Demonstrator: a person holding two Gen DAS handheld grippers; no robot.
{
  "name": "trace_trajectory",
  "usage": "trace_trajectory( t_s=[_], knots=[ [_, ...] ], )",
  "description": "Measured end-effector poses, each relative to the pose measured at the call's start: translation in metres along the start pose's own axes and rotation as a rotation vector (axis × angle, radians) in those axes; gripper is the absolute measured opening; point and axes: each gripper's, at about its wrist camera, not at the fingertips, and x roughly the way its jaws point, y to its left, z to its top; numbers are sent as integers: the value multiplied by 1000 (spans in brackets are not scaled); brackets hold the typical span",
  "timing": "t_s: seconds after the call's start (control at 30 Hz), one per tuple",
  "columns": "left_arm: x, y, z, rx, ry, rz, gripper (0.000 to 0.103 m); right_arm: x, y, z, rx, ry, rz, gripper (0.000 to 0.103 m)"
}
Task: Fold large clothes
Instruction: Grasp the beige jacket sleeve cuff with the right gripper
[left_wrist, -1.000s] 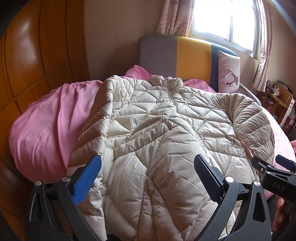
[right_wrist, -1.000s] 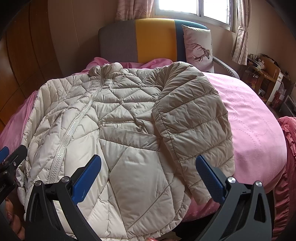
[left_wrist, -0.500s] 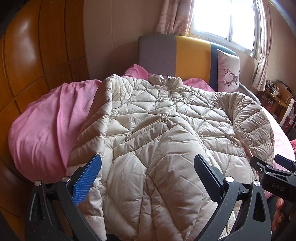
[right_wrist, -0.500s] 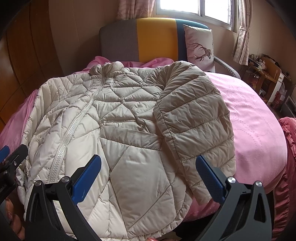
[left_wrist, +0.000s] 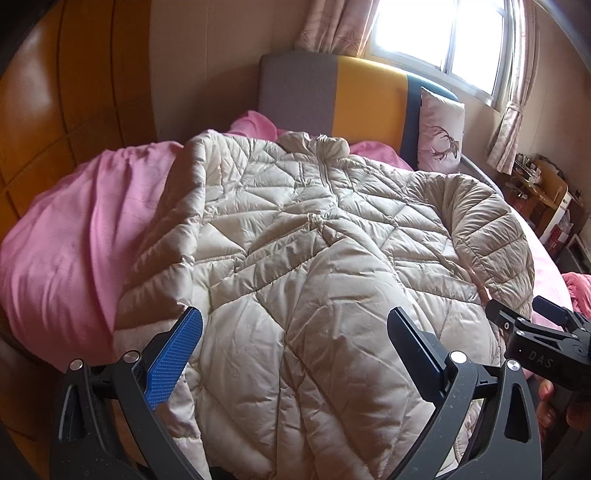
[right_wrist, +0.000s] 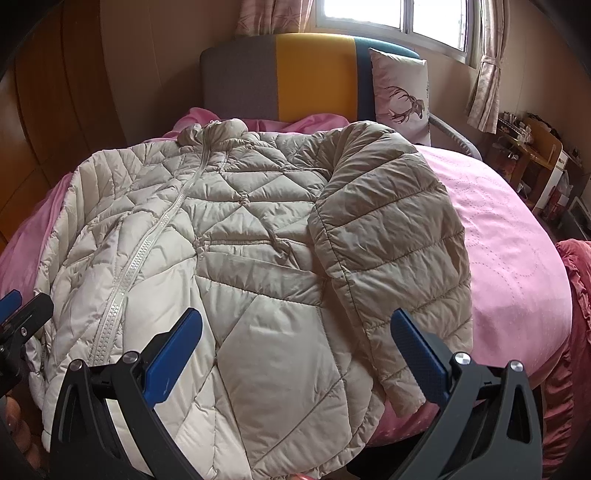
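Headboard grey, yellow and blue at 12 o'clock; window above it, daylight strong. Curtain at 1 o'clock. Wood panels at 9 o'clock. Cluttered shelf at 3 o'clock.

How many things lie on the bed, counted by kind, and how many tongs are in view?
Puffer jacket: 1
Deer pillow: 1
Pink bedcover: 1
Tongs, both open, holding nothing: 2, left tongs and right tongs
Total: 5
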Motion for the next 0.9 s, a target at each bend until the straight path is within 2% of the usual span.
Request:
trace_trajectory(
  t_s=[0.1,0.23,0.37,0.43,0.6,0.63,0.67,0.73,0.8,0.83,0.9],
  knots=[
    [5,11,2,-27,22,-9,99,8,0,5,-7,-12,-18,101],
    [3,31,1,-69,-6,-24,99,26,1,15,-20,-39,-39,101],
    [6,46,1,-50,-23,30,99,53,11,28,-66,-83,-57,101],
    [14,53,-1,-29,9,76,99,70,17,34,-91,-89,-63,101],
    [37,61,-14,40,84,122,99,116,29,38,-154,-55,-105,101],
    [41,63,-18,52,93,160,99,123,31,36,-160,-51,-115,101],
    [45,67,-21,57,105,192,99,126,31,35,-161,-53,-120,101],
    [52,79,-24,32,129,204,98,130,30,33,-156,-60,-124,101],
    [55,94,-26,-11,150,200,72,132,29,30,-159,-69,-123,101],
    [56,104,-27,-41,160,179,54,133,28,29,-159,-72,-122,101],
    [50,124,-24,-103,146,111,42,134,26,26,-152,-83,-113,101]
  ],
)
